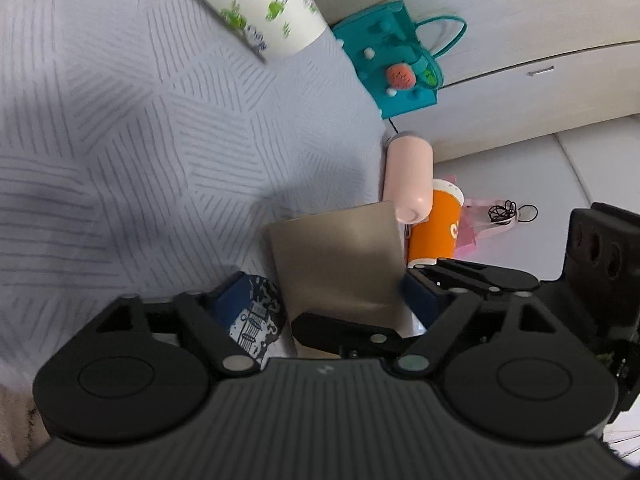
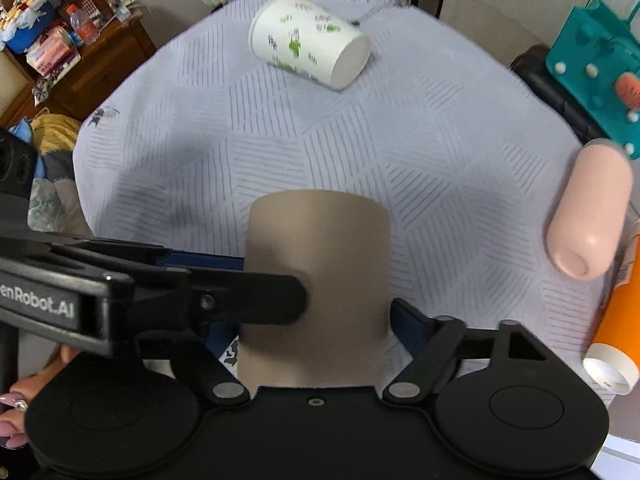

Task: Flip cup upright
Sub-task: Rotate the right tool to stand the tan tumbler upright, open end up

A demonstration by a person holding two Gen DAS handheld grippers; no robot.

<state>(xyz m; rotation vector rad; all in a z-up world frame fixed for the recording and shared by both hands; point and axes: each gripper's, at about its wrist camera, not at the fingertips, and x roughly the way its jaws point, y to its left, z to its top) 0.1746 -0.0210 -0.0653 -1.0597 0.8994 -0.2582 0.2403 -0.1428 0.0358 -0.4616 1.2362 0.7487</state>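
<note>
Brown cup (image 2: 316, 288) gripped between fingers of both right gripper (image 2: 316, 320) and left gripper (image 1: 344, 300), above worktop (image 2: 420, 152). Orientation unclear, not yet set down; white cup (image 2: 310, 40) lying sideways.

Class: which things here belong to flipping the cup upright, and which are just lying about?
Job in hand:
tan cup, held by both grippers
left gripper
right gripper
white printed cup, on its side, perhaps next

Lying about:
orange cup
pink cylinder
teal bag
</note>
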